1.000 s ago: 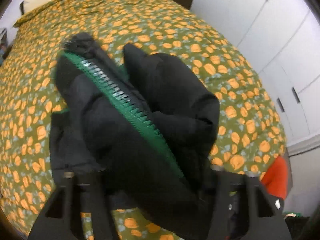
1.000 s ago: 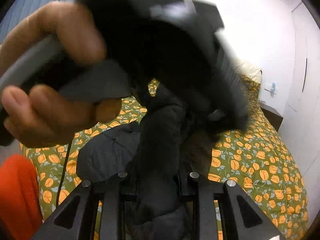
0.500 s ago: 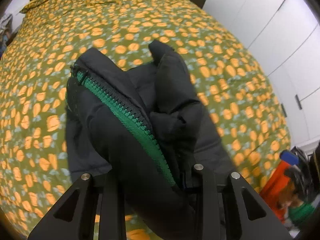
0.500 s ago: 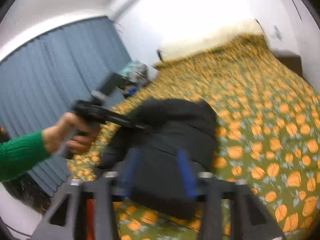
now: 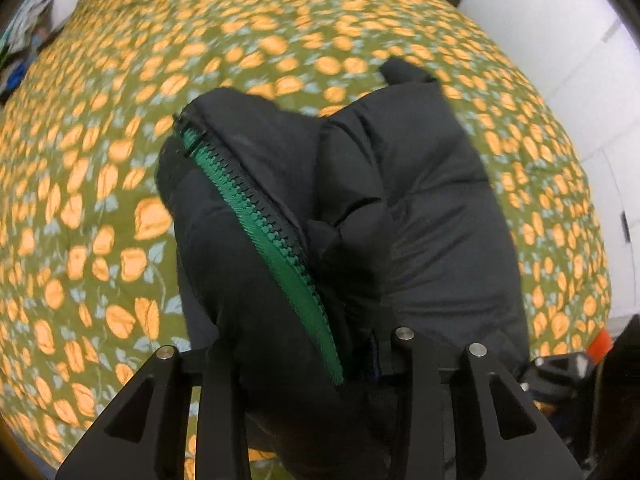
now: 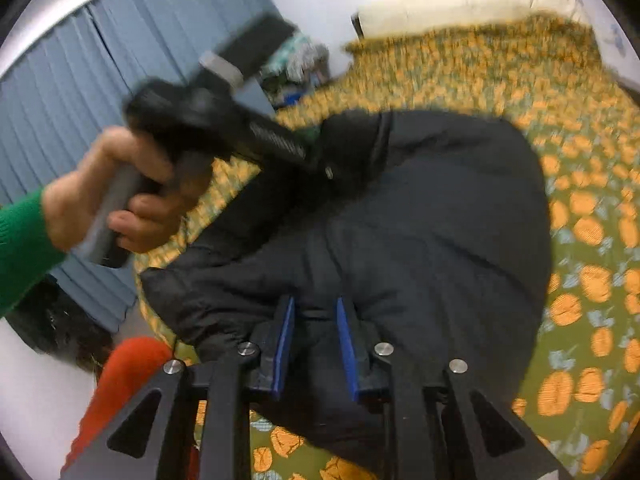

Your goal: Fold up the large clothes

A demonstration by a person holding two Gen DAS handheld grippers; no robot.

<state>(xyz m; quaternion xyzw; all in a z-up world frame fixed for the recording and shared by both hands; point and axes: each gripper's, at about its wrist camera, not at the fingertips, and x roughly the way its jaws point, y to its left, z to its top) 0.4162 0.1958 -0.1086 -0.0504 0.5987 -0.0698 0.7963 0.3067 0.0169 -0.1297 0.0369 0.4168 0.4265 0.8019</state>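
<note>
Black padded jacket with a green-taped zip [image 5: 348, 216], bunched in a thick fold and lying on the bed's green quilted cover printed with orange fruit [image 5: 120, 152]; cover runs bare beyond the jacket to the far pillow end and out to both side edges, with white wardrobe doors [image 5: 592, 92] along one side. Left gripper [image 5: 304, 364]: both black fingers closed on the near hem, the green zipper tape [image 5: 276, 248] running up from between them to the fold's crest. Right gripper [image 6: 314, 320]: blue-padded fingers [image 6: 284, 344] pinched on a ridge of jacket fabric [image 6: 420, 220] at the near edge of the bundle. Right wrist view only: the left hand [image 6: 116, 200] in a green knitted sleeve [image 6: 20, 248] holding its gripper's handle at the bundle's left end, blue pleated curtains [image 6: 80, 92] behind, a cream pillow [image 6: 460, 4] at the bed head, an orange-red object [image 6: 124, 376] below the bed's near corner. Left wrist view only: the zipper and the wardrobe side. Against one second ago: the jacket, then hanging above the cover, now sits lower and spread wider on it; the left hand, then filling the right camera's frame, now stands off to the left; both grips unchanged
</note>
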